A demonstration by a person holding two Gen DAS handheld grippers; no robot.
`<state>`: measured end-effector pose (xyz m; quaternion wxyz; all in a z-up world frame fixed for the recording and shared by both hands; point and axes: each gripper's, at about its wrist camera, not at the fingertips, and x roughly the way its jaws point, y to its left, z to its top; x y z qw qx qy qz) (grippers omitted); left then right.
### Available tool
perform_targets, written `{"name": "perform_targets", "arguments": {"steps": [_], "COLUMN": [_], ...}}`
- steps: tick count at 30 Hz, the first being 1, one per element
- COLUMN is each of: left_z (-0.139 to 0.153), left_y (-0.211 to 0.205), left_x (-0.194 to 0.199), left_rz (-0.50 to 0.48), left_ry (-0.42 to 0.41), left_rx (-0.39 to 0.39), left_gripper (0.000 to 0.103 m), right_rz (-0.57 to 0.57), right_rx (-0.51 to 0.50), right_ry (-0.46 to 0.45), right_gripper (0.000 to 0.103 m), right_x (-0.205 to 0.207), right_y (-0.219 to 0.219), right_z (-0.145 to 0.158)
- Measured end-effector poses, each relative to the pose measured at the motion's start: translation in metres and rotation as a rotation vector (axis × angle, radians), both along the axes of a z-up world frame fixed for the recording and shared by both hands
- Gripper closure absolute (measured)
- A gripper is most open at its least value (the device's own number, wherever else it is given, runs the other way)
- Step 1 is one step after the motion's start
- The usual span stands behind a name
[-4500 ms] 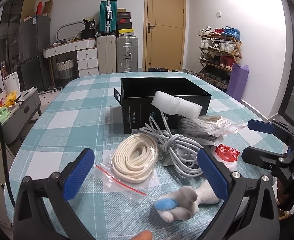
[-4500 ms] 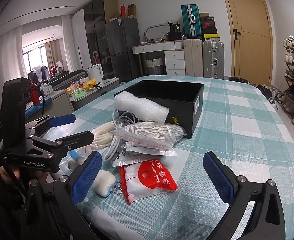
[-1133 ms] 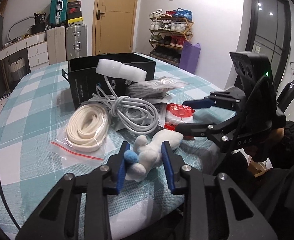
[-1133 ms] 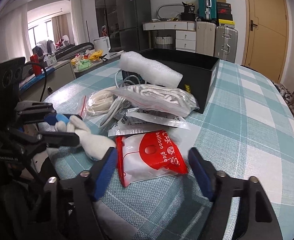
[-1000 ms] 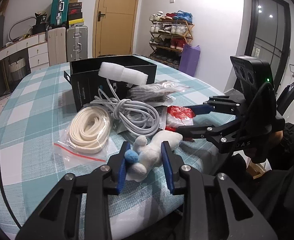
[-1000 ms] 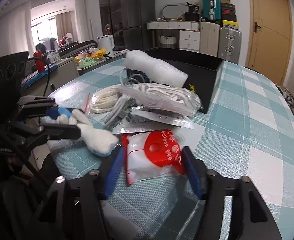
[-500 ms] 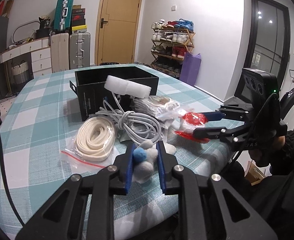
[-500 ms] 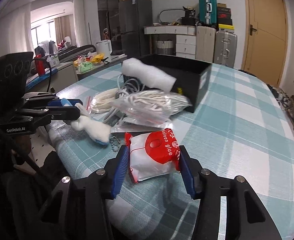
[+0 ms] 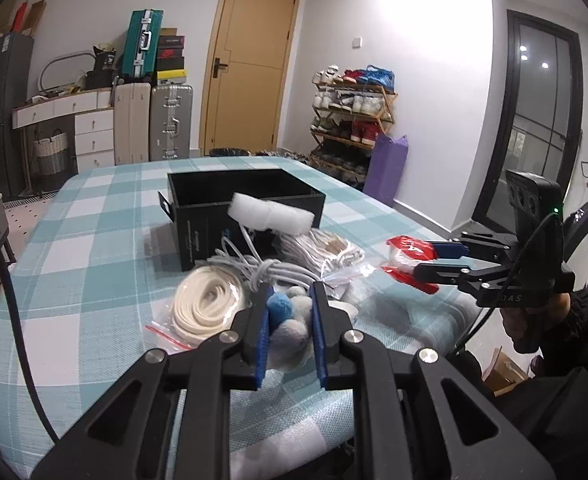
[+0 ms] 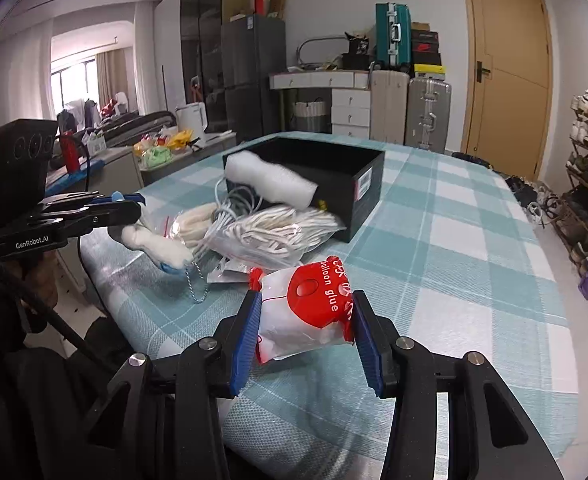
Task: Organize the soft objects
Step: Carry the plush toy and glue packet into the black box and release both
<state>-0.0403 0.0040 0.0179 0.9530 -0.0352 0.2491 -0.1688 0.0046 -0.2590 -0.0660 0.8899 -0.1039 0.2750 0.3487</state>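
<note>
Pick step, both loaded. My left gripper (image 9: 290,312) clamps plush toy (image 9: 290,330), right gripper (image 10: 305,322) clamps glue packet (image 10: 313,308), both just above worktop (image 10: 453,240). Next: carry fwd, drop into black box (image 10: 325,160); mind toy's dangling chain.

Matte black plastic throughout on the left gripper (image 9: 290,308), with blue ribbed pads lining the inner faces of both fingers (image 9: 262,340) and round silver screws at the linkage joints. Triangular cut-outs in the near arms. Same build on the right gripper (image 10: 305,320): black links, blue pads, silver screw heads. White "GenRobot.AI" lettering along the body side, a boxy black top unit with three round lenses, a green indicator light, thin black cable trailing away. Dark sleeves.
</note>
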Motion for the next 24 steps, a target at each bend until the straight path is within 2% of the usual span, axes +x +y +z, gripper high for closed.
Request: {"name": "perform_targets", "arguments": {"steps": [13, 24], "left_z": [0.028, 0.048], "left_y": [0.016, 0.024], "left_x": [0.006, 0.042], "left_rz": [0.122, 0.218], "left_ry": [-0.073, -0.104], "left_rx": [-0.022, -0.036], "left_gripper": [0.088, 0.088], "right_rz": [-0.044, -0.047], "right_rx": [0.086, 0.146], "right_ry": [-0.065, -0.077], "right_gripper": [0.058, 0.058], "right_x": [0.008, 0.034], "right_y": [-0.002, 0.019], "right_z": [0.030, 0.053]}}
